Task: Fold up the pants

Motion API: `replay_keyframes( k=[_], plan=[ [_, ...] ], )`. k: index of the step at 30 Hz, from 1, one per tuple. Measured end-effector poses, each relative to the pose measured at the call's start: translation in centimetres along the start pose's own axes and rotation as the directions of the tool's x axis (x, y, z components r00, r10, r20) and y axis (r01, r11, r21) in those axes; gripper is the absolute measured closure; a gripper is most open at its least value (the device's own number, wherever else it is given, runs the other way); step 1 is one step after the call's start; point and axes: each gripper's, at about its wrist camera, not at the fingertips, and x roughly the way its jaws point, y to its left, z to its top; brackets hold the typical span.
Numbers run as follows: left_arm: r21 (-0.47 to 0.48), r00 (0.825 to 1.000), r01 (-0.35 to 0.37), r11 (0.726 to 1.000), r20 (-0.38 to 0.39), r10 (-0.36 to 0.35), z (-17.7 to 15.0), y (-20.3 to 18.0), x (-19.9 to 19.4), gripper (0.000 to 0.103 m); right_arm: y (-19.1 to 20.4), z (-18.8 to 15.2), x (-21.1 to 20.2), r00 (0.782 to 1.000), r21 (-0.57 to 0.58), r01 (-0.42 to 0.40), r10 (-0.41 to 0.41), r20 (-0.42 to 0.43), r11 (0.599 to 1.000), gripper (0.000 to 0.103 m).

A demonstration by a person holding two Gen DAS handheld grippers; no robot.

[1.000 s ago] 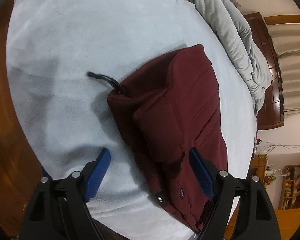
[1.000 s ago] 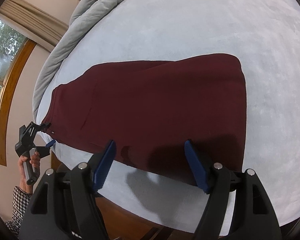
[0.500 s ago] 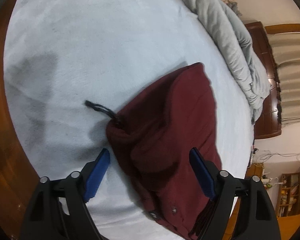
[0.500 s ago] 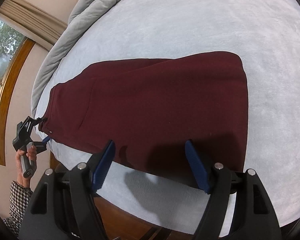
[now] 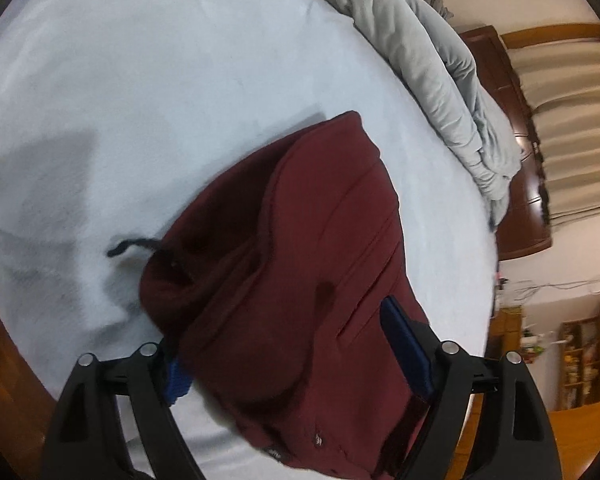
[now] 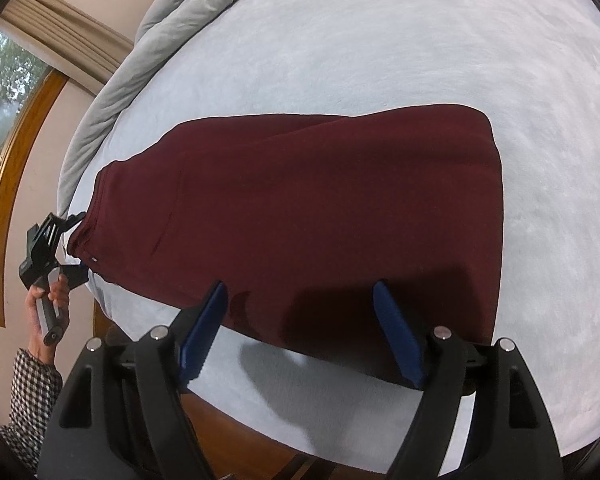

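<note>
Dark red pants (image 6: 320,208) lie folded lengthwise on the pale blue bed (image 6: 420,40), waistband at the left. In the left wrist view the waistband end (image 5: 292,280) bulges up, with a black drawstring (image 5: 134,245) lying on the sheet. My left gripper (image 5: 292,344) is open, its blue pads on either side of the waistband cloth; the left pad (image 5: 176,380) is partly hidden under the fabric. It also shows in the right wrist view (image 6: 60,248). My right gripper (image 6: 300,332) is open and empty, over the near edge of the pant legs.
A grey duvet (image 5: 432,64) is bunched along the far side of the bed. The wooden bed frame (image 6: 236,428) runs along the near edge. A dark wooden headboard (image 5: 516,148), curtains and shelves stand beyond. A window (image 6: 4,92) is at the left.
My left gripper has moved forward over the waistband, so the cloth now lies between its open pads. The right gripper has barely moved.
</note>
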Motion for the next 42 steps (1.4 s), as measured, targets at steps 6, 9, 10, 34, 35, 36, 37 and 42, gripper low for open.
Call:
replay_keyframes(
  k=[6, 9, 10, 34, 35, 36, 37, 42],
  plan=[
    [0.045, 0.997, -0.062, 0.997, 0.055, 0.059, -0.6, -1.5, -1.1, 0.068, -0.4, 0.0, 0.1, 1.0, 0.011, -0.014, 0.014, -0.001, 1.0, 0.027],
    [0.022, 0.997, -0.043, 0.999, 0.061, 0.042, -0.6, -1.3, -1.5, 0.07, -0.3, -0.2, -0.1, 1.0, 0.01, -0.018, 0.018, 0.003, 1.0, 0.027],
    [0.026, 0.997, -0.018, 0.999, 0.072, 0.016, -0.7, -1.7, -1.9, 0.07, -0.4, -0.2, -0.2, 1.0, 0.013, -0.023, 0.023, 0.005, 1.0, 0.027],
    [0.661, 0.961, 0.247, 0.709, -0.26, -0.092, -20.2, -20.8, 1.1, 0.07, -3.3, 0.0, -4.4, 0.99, 0.077, -0.104, 0.096, 0.102, 0.992, 0.027],
    [0.669, 0.96, 0.244, 0.702, -0.27, -0.076, -20.8, -20.8, 1.6, 0.07, -3.4, 0.0, -4.4, 0.99, 0.078, -0.106, 0.098, 0.103, 0.991, 0.027],
    [0.68, 0.958, 0.24, 0.692, -0.282, -0.055, -21.5, -20.7, 2.1, 0.07, -3.5, -0.1, -4.3, 0.99, 0.079, -0.108, 0.1, 0.102, 0.991, 0.027],
    [0.69, 0.956, 0.234, 0.685, -0.292, -0.032, -22.2, -20.6, 2.7, 0.07, -3.5, -0.1, -4.2, 0.99, 0.077, -0.11, 0.102, 0.101, 0.991, 0.027],
    [0.732, 0.957, 0.196, 0.652, -0.289, 0.037, -24.3, -19.9, 4.8, 0.068, -3.4, 0.2, -3.5, 0.99, 0.073, -0.113, 0.106, 0.088, 0.991, 0.027]
  ],
)
